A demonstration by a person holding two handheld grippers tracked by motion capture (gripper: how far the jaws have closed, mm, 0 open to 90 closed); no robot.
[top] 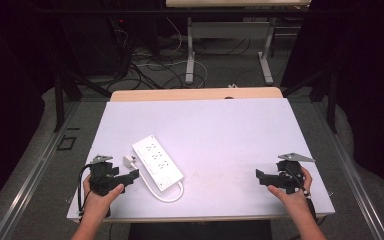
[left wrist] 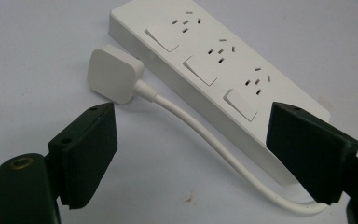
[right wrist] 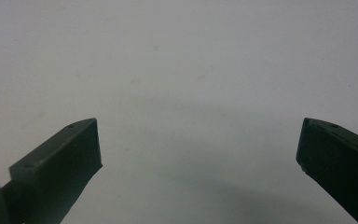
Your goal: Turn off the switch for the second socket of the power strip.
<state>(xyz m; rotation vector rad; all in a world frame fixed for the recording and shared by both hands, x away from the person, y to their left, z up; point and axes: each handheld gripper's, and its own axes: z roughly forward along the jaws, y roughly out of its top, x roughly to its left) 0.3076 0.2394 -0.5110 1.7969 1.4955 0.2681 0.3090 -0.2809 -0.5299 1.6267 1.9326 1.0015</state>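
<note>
Currently one white power strip point(top: 157, 162) with three sockets is seen lying at seven o'clock on the table point(top: 230, 130), its one plug point(left wrist: 114, 74) beside it. Both grippers are held spread wide: the left gripper point(left wrist: 191, 156) at the strip's cable point(left wrist: 205, 140), the right gripper point(top: 266, 179) well apart at five o'clock.

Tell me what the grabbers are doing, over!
Left gripper open, by the plug and cord. Power strip flat on table. Right gripper open, holding nothing. Nothing blocking.
</note>
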